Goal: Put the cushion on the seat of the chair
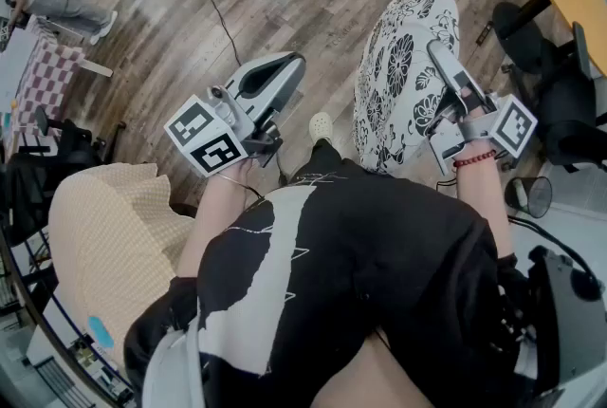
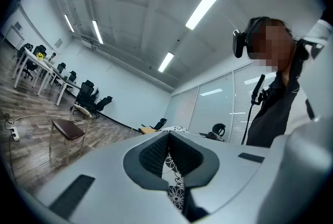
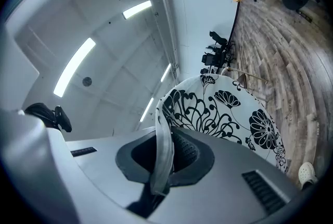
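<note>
Cushion: round white fabric cushion (image 1: pixel 403 79) with black flower print, upright, rising ahead of the jaws.
Right gripper (image 3: pixel 165 155): clenched on the cushion's edge.
Left gripper (image 2: pixel 169 160): jaws seemingly closed, empty.

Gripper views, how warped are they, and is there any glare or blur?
Left gripper view: strong fisheye bend, black corners, ceiling lights blown out white. Right gripper view: same bend and corners, cushion pattern sharp. Head view: even, soft light, milder bend.
</note>
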`<act>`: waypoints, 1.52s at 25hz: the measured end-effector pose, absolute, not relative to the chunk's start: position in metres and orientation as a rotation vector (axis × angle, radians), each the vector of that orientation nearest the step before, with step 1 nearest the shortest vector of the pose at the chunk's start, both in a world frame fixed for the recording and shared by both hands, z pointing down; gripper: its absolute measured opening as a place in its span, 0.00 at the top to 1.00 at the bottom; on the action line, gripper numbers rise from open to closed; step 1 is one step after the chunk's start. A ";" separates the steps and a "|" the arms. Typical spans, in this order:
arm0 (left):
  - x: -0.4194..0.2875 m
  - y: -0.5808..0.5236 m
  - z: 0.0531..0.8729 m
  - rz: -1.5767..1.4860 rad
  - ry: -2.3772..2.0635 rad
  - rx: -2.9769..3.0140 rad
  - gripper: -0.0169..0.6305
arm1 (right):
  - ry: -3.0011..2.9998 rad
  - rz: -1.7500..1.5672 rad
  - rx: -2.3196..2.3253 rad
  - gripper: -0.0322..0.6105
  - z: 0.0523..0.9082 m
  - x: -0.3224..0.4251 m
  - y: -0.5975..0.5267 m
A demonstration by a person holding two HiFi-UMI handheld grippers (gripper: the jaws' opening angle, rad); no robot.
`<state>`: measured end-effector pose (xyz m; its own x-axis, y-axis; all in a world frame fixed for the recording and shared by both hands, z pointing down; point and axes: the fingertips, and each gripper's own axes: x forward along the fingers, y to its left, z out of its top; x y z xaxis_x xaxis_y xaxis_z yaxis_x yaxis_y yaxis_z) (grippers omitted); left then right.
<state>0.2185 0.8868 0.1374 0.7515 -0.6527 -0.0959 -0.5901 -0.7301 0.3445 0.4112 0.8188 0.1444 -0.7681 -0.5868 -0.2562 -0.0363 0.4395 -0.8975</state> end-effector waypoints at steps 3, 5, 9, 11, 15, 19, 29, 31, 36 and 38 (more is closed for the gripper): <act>0.219 0.889 0.141 -0.297 -0.980 2.654 0.96 | 2.149 -1.333 -0.520 0.91 0.149 0.412 0.821; 0.213 0.875 0.143 -0.281 -0.994 2.656 0.96 | 2.157 -1.339 -0.528 0.91 0.153 0.408 0.808; 0.186 0.820 0.146 -0.264 -1.011 2.633 0.96 | 2.123 -1.385 -0.552 0.91 0.159 0.387 0.755; 0.183 0.815 0.148 -0.264 -1.017 2.637 0.96 | 2.115 -1.396 -0.555 0.91 0.163 0.386 0.753; 0.184 0.802 0.147 -0.276 -1.028 2.670 0.96 | 2.151 -1.350 -0.551 0.91 0.160 0.385 0.744; 0.135 0.715 0.138 -0.260 -1.015 2.660 0.96 | 2.154 -1.362 -0.540 0.91 0.145 0.328 0.660; 0.061 0.626 0.151 -0.245 -0.990 2.625 0.96 | 2.133 -1.347 -0.597 0.91 0.149 0.253 0.570; 0.064 0.626 0.148 -0.280 -0.990 2.621 0.96 | 2.121 -1.355 -0.610 0.91 0.151 0.255 0.570; 0.084 0.622 0.161 -0.284 -0.944 2.591 0.96 | 2.140 -1.412 -0.563 0.91 0.158 0.252 0.567; 0.093 0.623 0.169 -0.228 -0.914 2.588 0.96 | 2.144 -1.426 -0.555 0.91 0.163 0.253 0.566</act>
